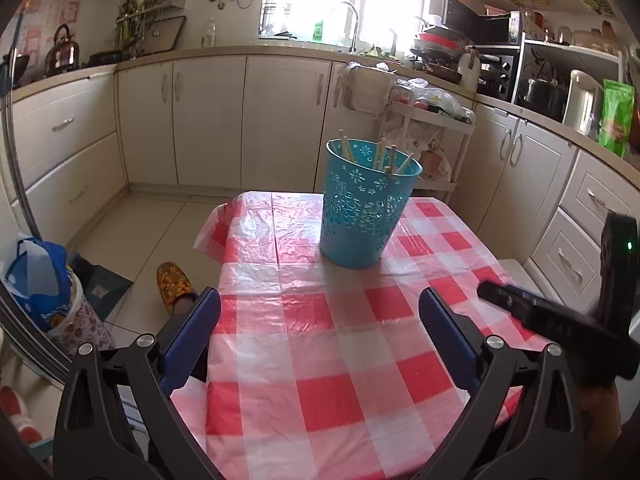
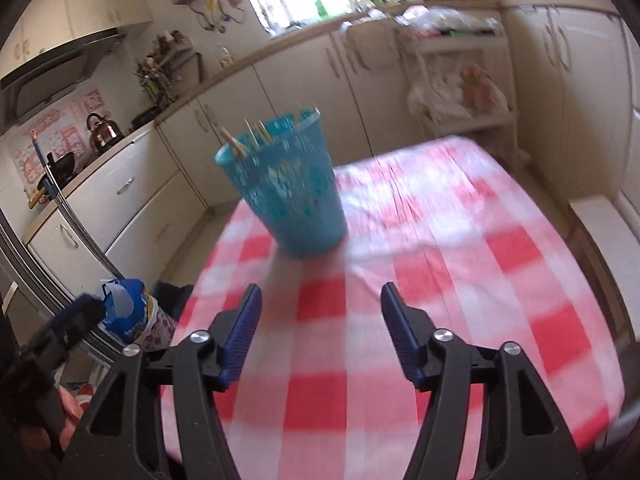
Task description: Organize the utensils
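A basket (image 1: 368,204) stands upright on the bench (image 1: 340,340), centre frame, with chopsticks (image 1: 386,156) in it; cabinets (image 1: 208,120) lie behind.

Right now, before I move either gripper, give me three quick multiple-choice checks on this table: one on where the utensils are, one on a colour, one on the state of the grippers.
1. Where are the chopsticks?
A. Flat on the tablecloth
B. Standing in the basket
C. Held in a gripper

2. What colour is the basket?
A. Turquoise blue
B. Yellow
C. Black

3. How do the left gripper and the right gripper stand?
A. Both shut on chopsticks
B. Only the left is open
C. Both open with nothing between the fingers

Answers:
1 B: wooden tips stick up above the basket's rim.
2 A: its perforated wall is turquoise against the red-and-white checked tablecloth.
3 C: each wrist view shows only tablecloth between the blue pads.
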{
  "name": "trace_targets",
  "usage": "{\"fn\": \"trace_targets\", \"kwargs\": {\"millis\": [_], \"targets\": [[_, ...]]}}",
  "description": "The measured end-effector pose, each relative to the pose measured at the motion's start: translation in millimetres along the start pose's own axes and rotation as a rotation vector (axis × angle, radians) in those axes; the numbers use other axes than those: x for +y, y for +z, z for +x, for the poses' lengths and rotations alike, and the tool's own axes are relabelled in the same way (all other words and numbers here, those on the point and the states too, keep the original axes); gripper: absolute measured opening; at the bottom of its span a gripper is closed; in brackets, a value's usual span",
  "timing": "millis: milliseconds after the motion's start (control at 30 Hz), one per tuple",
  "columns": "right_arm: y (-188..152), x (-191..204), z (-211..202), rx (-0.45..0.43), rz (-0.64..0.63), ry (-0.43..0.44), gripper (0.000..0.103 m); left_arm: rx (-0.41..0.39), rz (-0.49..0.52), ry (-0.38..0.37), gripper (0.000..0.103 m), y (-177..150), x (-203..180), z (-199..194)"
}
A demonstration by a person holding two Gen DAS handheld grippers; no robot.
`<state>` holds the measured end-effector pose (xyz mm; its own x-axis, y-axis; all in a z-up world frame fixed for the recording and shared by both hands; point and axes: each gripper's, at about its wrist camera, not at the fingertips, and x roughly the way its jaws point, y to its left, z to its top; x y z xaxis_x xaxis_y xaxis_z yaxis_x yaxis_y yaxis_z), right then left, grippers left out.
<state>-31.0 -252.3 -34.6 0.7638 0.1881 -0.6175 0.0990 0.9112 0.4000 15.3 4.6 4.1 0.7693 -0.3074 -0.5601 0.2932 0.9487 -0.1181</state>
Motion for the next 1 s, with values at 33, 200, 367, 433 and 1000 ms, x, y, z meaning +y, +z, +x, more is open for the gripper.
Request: {"fn": "trace_targets", "kwargs": {"millis": [33, 200, 367, 433, 1000], "targets": [[-9, -1, -7, 0.013, 0.015, -0.007, 0.069, 0.0, 0.009, 0.003, 0.095, -2, -3, -6], [-38, 4, -48, 0.034, 0.044, -0.027, 0.082, 0.012, 0.055, 0.041, 0.095, -12, -21, -44], [-63, 21, -108, -0.018, 0.046, -0.027, 0.095, 0.023, 0.115, 0.108, 0.095, -22, -40, -92], [-72, 29, -126, -0.02, 0.042, -0.04, 0.096, 0.034, 0.143, 0.117, 0.095, -27, -48, -108], [-123, 114, -196, -0.044, -0.052, -0.087, 0.096, 0.087, 0.119, 0.138, 0.095, -43, -29, -183]]}}
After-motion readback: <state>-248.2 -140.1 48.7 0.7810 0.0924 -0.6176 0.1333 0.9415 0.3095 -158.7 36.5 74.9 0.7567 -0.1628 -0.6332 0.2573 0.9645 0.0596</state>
